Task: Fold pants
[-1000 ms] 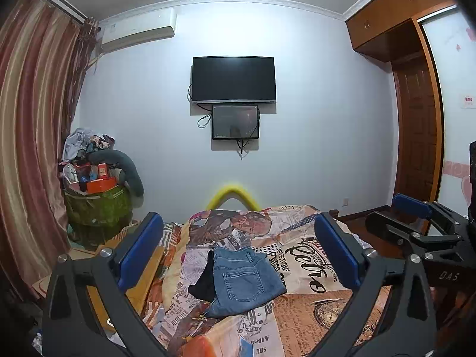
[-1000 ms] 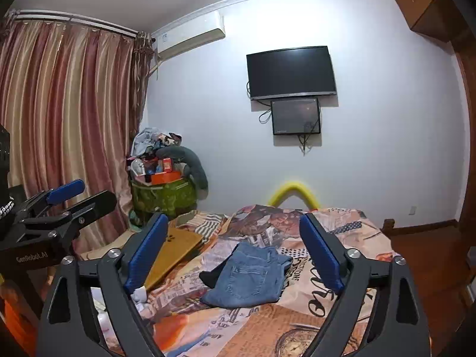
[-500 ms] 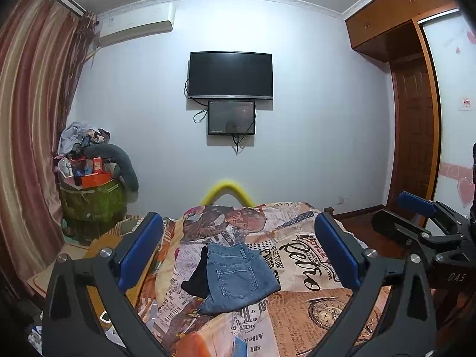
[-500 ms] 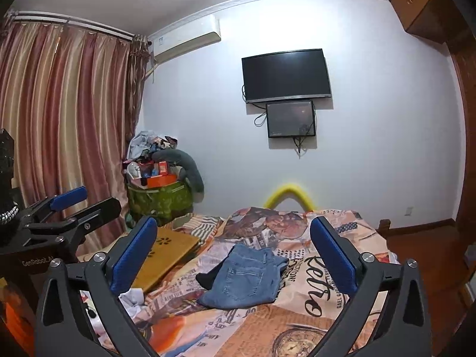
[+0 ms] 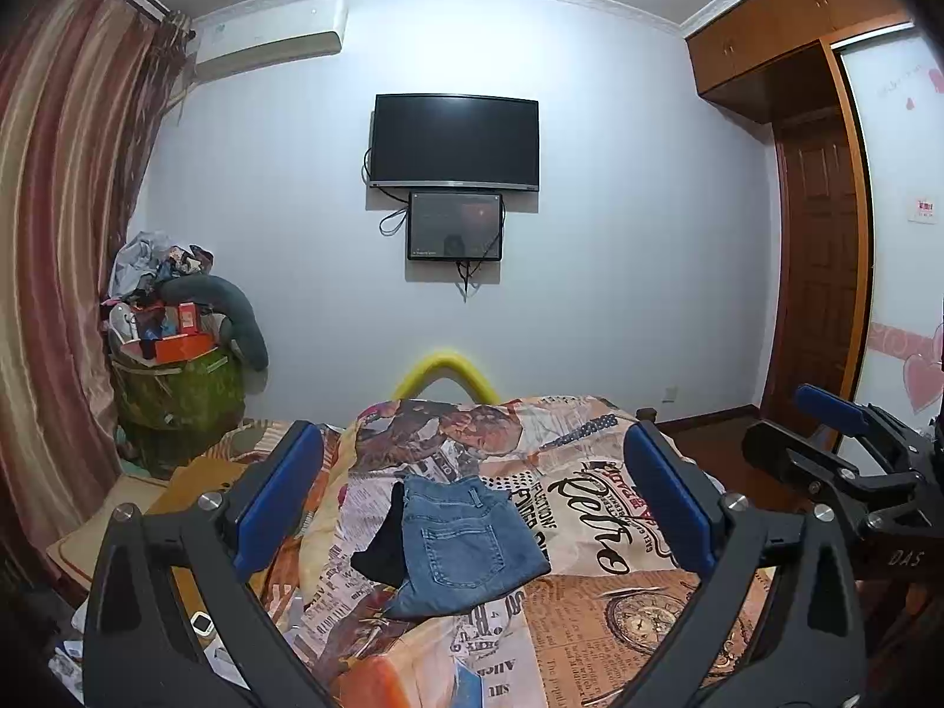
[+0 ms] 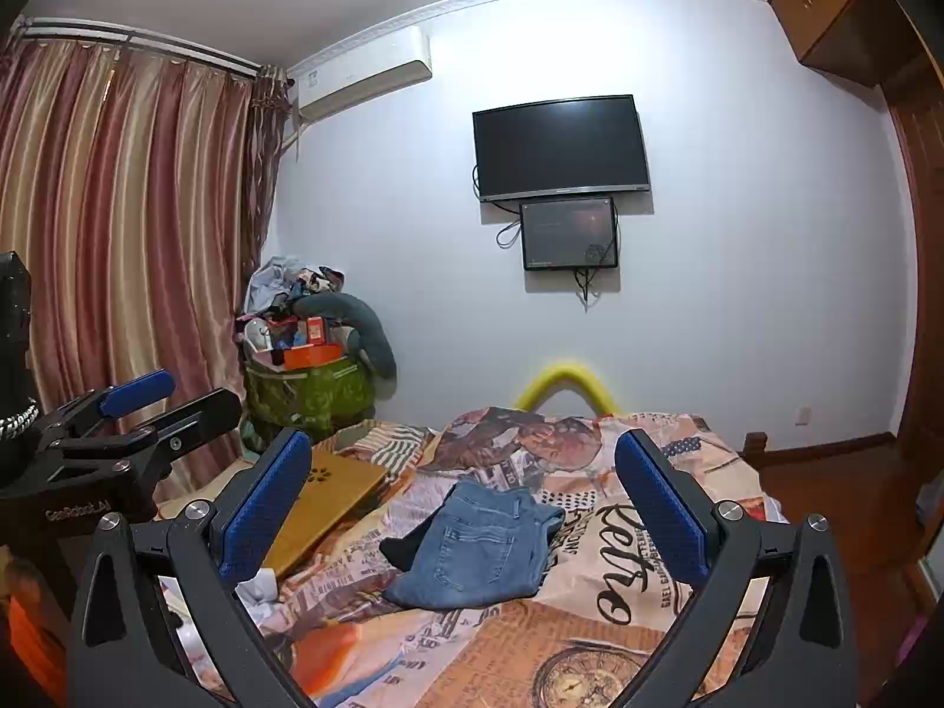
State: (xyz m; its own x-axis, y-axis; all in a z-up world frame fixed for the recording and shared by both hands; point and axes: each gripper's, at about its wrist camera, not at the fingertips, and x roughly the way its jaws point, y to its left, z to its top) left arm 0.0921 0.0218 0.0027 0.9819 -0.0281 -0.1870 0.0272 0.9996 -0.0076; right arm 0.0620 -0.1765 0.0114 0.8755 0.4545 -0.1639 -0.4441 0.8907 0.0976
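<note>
Both tools stand wide open w/ nothing between the pads: my left tool (image 5: 472,507) and my right tool (image 6: 466,501), which has just been opening to its full width, hang above the near part of the bed (image 5: 637,613), well apart from the jeans (image 5: 472,543). These pants lie in the middle of the printed bed cover, already in a compact bundle w/ a back pocket facing up and a dark cloth (image 5: 383,548) just beside, touching at the left edge. I judge denim to be rather heavy, thick but still soft, not slippery & not fragile, so I would take hold at the waistband corner or a hem edge where the layers are firm, approx. one tool at each side.
</note>
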